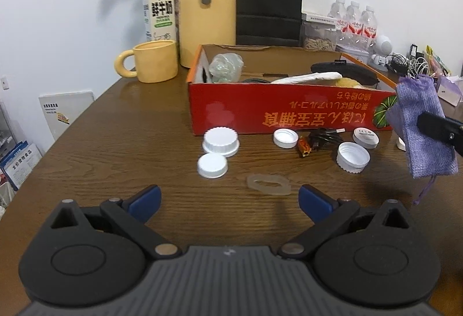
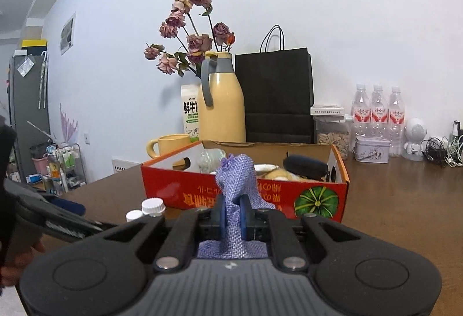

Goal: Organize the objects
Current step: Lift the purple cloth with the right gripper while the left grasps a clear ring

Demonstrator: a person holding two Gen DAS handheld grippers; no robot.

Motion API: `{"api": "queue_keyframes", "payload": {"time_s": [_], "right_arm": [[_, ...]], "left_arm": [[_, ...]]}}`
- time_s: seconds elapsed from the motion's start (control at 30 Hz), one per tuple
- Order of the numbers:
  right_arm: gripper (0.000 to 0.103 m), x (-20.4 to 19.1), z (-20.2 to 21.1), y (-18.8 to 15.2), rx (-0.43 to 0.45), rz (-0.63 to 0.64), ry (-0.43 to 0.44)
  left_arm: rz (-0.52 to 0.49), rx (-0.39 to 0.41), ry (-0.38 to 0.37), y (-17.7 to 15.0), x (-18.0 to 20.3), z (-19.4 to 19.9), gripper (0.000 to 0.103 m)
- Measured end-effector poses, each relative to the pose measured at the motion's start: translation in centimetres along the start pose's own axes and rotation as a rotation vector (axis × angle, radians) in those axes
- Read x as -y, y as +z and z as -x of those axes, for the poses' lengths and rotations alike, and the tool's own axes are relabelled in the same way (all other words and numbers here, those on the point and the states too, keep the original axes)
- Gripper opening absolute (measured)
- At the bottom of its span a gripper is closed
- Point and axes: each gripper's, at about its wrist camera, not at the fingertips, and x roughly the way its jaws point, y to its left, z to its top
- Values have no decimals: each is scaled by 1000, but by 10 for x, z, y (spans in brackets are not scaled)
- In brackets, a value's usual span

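Two handheld grippers share one build: the left gripper [image 1: 230,201] and the right gripper [image 2: 233,217] each have a ribbed grey housing flanked by round black discs, angled black linkage arms fixed with silver pins, triangular cut-outs in the outer arms, and blue pads [image 1: 146,201] lining the fingers.

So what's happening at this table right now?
A person with a gripper in each hand is tidying loose items on a wooden table. The right gripper is shut on a purple mesh pouch, held off the table in front of the red box, which already holds a few things. The left gripper is open and empty, low over the table near a clear ring. Several white lids lie in front of the box.
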Motion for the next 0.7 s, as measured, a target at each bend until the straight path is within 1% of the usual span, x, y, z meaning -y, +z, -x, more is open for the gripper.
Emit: {"api": "queue_keyframes", "payload": {"time_s": [0.17, 0.23, 0.27, 0.3, 0.33, 0.37, 0.4, 0.47, 0.5, 0.53, 0.6, 0.7], "right_arm": [[9, 5, -9, 0, -14, -9, -5], [9, 7, -11, -1, -19, -12, -6], [9, 7, -12, -2, -20, -12, -7], [9, 7, -13, -2, -22, -11, -7], [9, 8, -14, -4, -25, -11, -6], [9, 8, -15, -4, -29, -10, -5], [9, 8, -16, -5, -33, -9, -4], [9, 8, -17, -7, -39, -7, -1], [9, 8, -18, -7, -40, -6, 1], [9, 7, -17, -7, -40, -4, 2], [9, 7, -17, -8, -41, -2, 4], [9, 7, -16, -8, -37, -1, 4]], "left_arm": [[-23, 2, -3, 6, 13, -19, 103], [-26, -9, -8, 8, 17, -27, 98], [-26, -17, -9, 9, 19, -31, 88], [-24, -28, -6, 9, 19, -34, 72], [-22, -43, -8, 9, 20, -38, 62], [-18, -48, -30, 8, 20, -40, 52], [-17, -43, -41, 7, 20, -38, 34], [-24, -32, -56, 6, 23, -35, 17], [-26, -27, -56, 6, 23, -34, 12], [-29, -22, -56, 6, 24, -33, 10], [-25, -12, -65, 6, 23, -30, 7], [-23, 12, -78, 7, 22, -22, 5]]}}
